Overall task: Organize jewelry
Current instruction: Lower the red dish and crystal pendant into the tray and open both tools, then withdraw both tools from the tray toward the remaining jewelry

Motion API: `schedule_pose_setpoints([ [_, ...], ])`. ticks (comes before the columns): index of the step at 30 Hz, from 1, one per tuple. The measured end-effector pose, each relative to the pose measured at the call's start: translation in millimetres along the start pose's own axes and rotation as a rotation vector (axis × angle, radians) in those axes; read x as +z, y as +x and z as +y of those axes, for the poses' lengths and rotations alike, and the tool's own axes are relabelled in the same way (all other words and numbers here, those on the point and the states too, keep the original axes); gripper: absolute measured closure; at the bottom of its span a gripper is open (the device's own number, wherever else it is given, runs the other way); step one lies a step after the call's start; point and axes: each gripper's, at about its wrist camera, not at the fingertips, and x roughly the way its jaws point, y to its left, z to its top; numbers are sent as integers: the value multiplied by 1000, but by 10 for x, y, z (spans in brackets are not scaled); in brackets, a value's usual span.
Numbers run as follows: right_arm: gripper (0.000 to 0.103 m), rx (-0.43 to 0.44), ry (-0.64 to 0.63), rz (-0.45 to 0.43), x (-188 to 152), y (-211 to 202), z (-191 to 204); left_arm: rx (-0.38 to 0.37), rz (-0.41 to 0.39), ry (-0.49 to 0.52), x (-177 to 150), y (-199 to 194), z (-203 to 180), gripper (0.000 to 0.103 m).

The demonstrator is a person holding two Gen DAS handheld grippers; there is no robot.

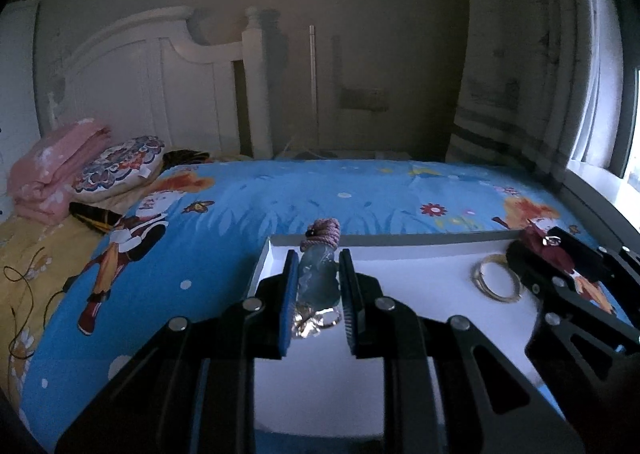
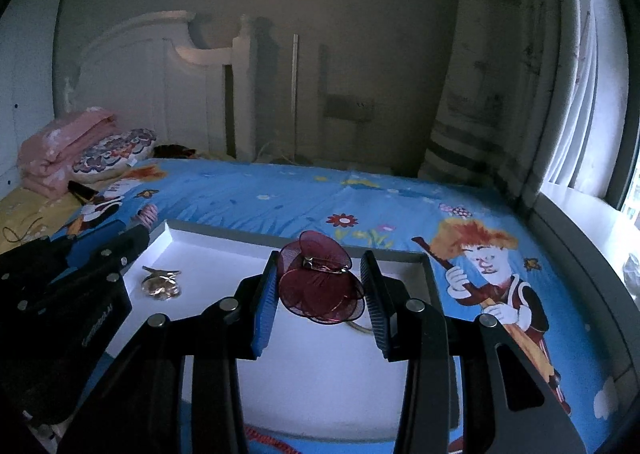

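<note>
A white tray (image 1: 420, 278) lies on the blue cartoon bedspread. My left gripper (image 1: 318, 286) is shut on a pale blue-green carved pendant (image 1: 318, 276) with a coiled pink cord (image 1: 322, 236), held over the tray's left end. A gold brooch (image 1: 314, 320) lies on the tray under it and also shows in the right wrist view (image 2: 162, 284). My right gripper (image 2: 320, 286) is shut on a dark red mesh flower brooch (image 2: 320, 286) above the tray (image 2: 224, 242). A gold bangle (image 1: 498, 280) lies on the tray beside the right gripper (image 1: 560, 254).
The bed carries a folded pink blanket (image 1: 56, 166) and a patterned cushion (image 1: 120, 164) by the white headboard (image 1: 160, 82). A thin black cable (image 1: 24, 294) lies on the yellow sheet at the left. A curtain (image 1: 532, 74) and window ledge (image 2: 580, 214) are at the right.
</note>
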Motion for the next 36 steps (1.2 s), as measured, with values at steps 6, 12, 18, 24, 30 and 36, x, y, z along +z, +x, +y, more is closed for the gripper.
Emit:
schedule_pose_setpoints([
  [6,64,-8,8,42,4,157,-29,17,3,25,28,112,-56,83],
  [12,39,-5,36,63,13,223,-93,63,-18,29,19,127,-45,45],
  [18,39,-2,22,52,20,129,-135,73,-23,15,13,50,44,43],
  [24,39,7,-8,32,-35,-81,-218,59,-37,25,-29,-108,76,25],
  [30,38,20,2,11,-222,-386,-364,52,-106,20,-178,-502,136,8],
  [36,33,33,27,-2,-422,-651,-450,51,-122,8,-410,-826,180,5],
])
